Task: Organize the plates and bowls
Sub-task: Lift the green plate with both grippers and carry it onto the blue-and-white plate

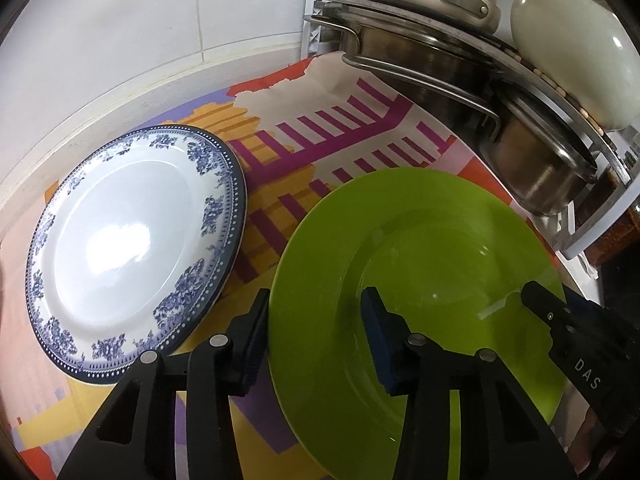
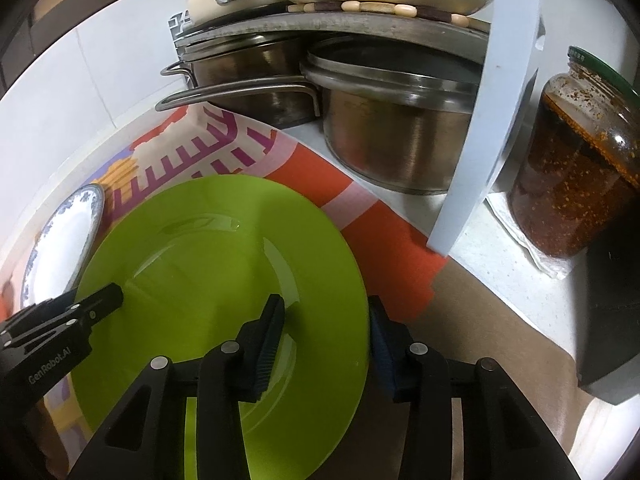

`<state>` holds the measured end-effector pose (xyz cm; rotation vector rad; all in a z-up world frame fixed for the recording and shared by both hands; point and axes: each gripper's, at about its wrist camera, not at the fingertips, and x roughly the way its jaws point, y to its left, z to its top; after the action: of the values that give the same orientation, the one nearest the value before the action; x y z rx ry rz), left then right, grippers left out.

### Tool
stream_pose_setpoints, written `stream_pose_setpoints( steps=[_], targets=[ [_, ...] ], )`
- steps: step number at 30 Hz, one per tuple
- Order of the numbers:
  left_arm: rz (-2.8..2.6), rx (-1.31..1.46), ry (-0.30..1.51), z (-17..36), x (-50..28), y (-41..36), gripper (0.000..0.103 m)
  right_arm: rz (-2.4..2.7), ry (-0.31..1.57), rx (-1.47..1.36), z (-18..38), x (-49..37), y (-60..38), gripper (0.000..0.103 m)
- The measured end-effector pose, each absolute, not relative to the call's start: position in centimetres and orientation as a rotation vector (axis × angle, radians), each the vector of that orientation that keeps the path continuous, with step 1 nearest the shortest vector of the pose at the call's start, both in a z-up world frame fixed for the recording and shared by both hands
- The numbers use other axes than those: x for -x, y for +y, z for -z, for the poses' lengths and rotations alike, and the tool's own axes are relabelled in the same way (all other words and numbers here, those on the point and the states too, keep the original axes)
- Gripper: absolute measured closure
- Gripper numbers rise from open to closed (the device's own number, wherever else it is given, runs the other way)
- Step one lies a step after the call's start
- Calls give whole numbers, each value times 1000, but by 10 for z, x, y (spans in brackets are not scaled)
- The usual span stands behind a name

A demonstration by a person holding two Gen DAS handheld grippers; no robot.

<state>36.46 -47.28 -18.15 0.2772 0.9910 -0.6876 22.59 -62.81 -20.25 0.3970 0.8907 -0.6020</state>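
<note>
L gripper [image 1: 316, 336]: jaws wide, straddling green plate's [image 1: 420, 280] 9 o'clock rim.
R gripper [image 2: 326, 340]: wide, astride its 3 o'clock rim.
Blue-white plate [image 1: 136, 240]: on mat [image 1: 304, 136], 9 o'clock of green, empty.
Jar [image 2: 576, 168]: 2 o'clock, reddish chunky paste.
Pots [image 2: 400, 128]: 12 o'clock, lidded; contents can't tell.

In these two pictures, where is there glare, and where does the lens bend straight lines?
Left wrist view: bright white glare sits on the middle of the blue-and-white plate; the wall tile seam curves, and the corners go black. Right wrist view: the green plate shows only soft sheen, the shelf post bows like an arc, and the steel pots are dim under the shelf.
</note>
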Motion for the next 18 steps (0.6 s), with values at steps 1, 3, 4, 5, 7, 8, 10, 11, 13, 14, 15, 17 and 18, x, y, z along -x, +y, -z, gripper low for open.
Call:
stream_pose_setpoints(
  steps=[1, 3, 4, 5, 7, 8, 10, 11, 13, 14, 15, 17, 18],
  targets=[
    [688, -277, 989, 181, -363, -471, 59, 604, 889, -397, 202, -225, -628, 61],
    [689, -275, 990, 178, -360, -467, 60, 608, 885, -392, 199, -222, -625, 62],
    [688, -271, 987, 177, -357, -464, 60, 609, 886, -391, 198, -221, -624, 62],
    [686, -268, 986, 175, -355, -461, 60, 610, 884, -389, 196, -218, -622, 62],
    [681, -261, 985, 173, -351, -453, 60, 611, 879, -377, 193, -216, -618, 63],
    [680, -260, 981, 171, -347, -448, 60, 609, 880, -370, 191, -214, -615, 63],
    [673, -252, 983, 168, -342, -439, 60, 603, 878, -357, 187, -210, -608, 63],
    [669, -250, 982, 166, -340, -434, 60, 600, 880, -351, 185, -209, -605, 63],
    [660, -243, 982, 164, -335, -425, 60, 590, 881, -338, 182, -205, -597, 63],
    [655, -244, 978, 162, -332, -420, 60, 585, 883, -334, 180, -204, -593, 63],
    [648, -243, 974, 159, -330, -415, 60, 579, 883, -329, 178, -202, -589, 63],
    [637, -239, 963, 154, -323, -402, 60, 564, 883, -321, 174, -198, -579, 63],
    [631, -236, 960, 151, -321, -397, 60, 558, 881, -318, 173, -196, -575, 63]
  ],
)
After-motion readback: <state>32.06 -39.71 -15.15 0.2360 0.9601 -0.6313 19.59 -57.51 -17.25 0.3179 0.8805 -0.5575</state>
